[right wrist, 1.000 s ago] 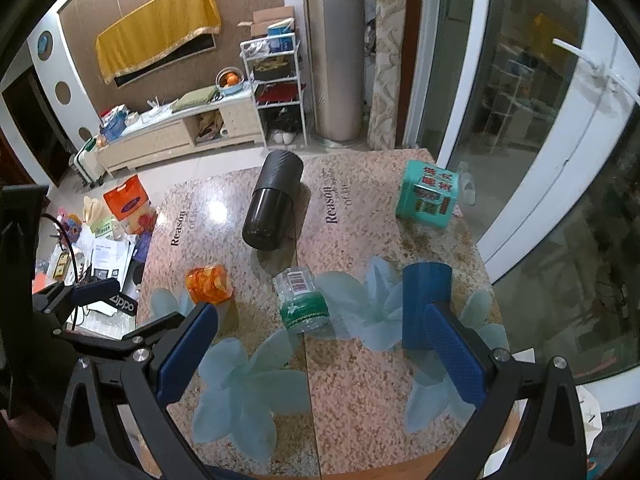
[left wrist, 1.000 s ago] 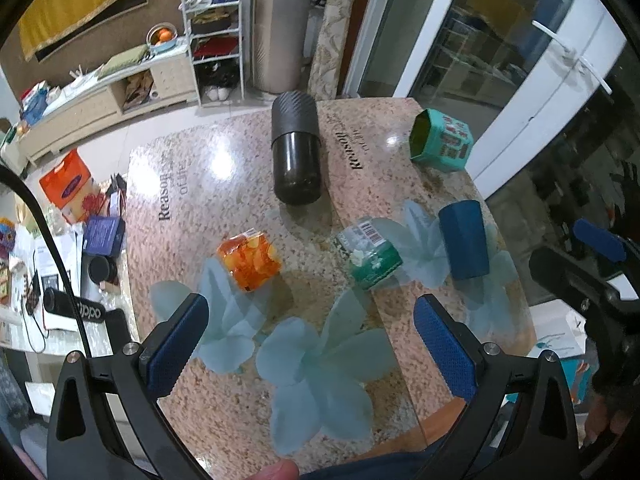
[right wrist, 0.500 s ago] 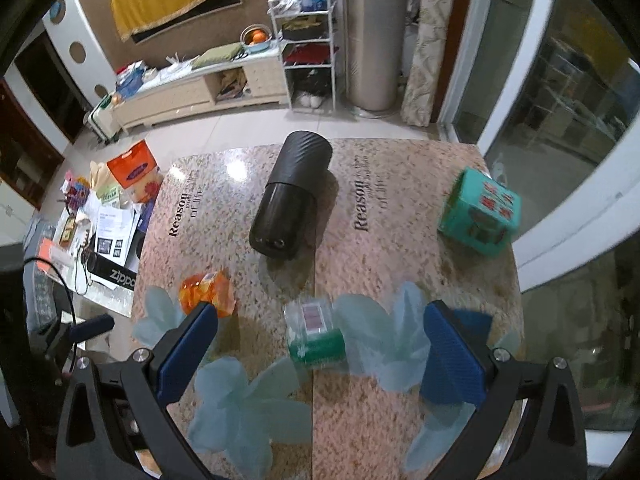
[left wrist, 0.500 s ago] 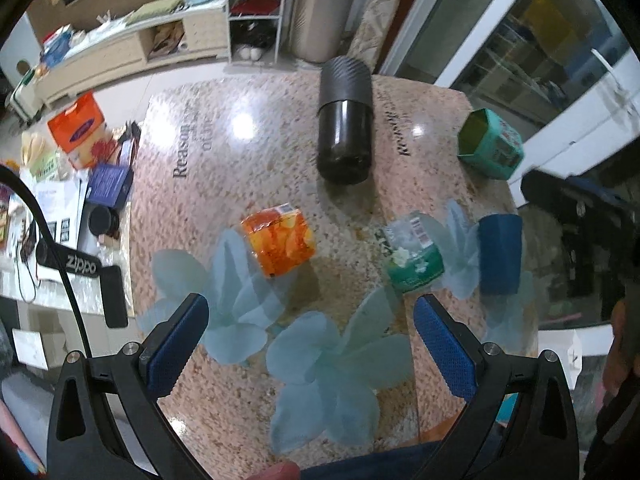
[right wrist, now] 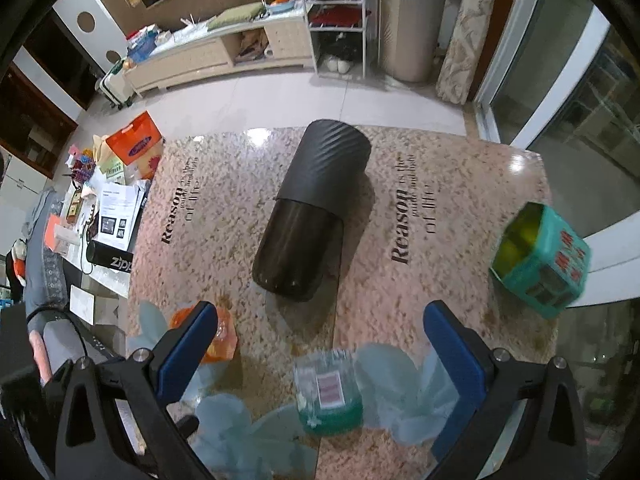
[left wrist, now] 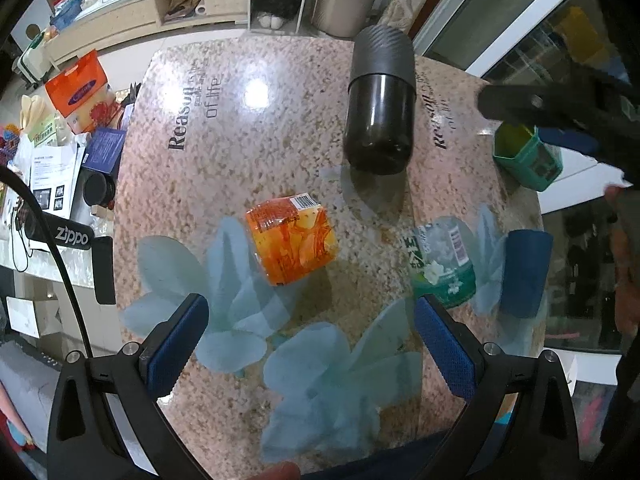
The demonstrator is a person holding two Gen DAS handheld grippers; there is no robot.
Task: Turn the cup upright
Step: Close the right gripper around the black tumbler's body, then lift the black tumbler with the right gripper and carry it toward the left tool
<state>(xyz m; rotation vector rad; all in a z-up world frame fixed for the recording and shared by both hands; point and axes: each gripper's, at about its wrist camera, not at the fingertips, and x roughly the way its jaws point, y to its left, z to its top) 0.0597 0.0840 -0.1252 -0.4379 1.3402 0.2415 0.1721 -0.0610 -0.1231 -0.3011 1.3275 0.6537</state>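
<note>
A large black cup (left wrist: 379,104) lies on its side mid-table; it also shows in the right wrist view (right wrist: 312,216). A dark blue cup (left wrist: 525,272) lies on its side near the right edge. My left gripper (left wrist: 310,344) is open and empty above the near part of the granite table (left wrist: 224,152). My right gripper (right wrist: 320,354) is open and empty, raised above the table in front of the black cup; its black arm (left wrist: 560,112) reaches in at the right of the left wrist view.
An orange packet (left wrist: 294,244), a green-capped clear jar (left wrist: 442,268) and a teal box (left wrist: 528,158) lie on the table. The teal box (right wrist: 542,262) sits by the right edge. Floor clutter and a Zippo box (left wrist: 68,236) lie to the left.
Both grippers have moved forward over the table. The right gripper has risen and passed the blue cup, which has left its view. Both stay open.
</note>
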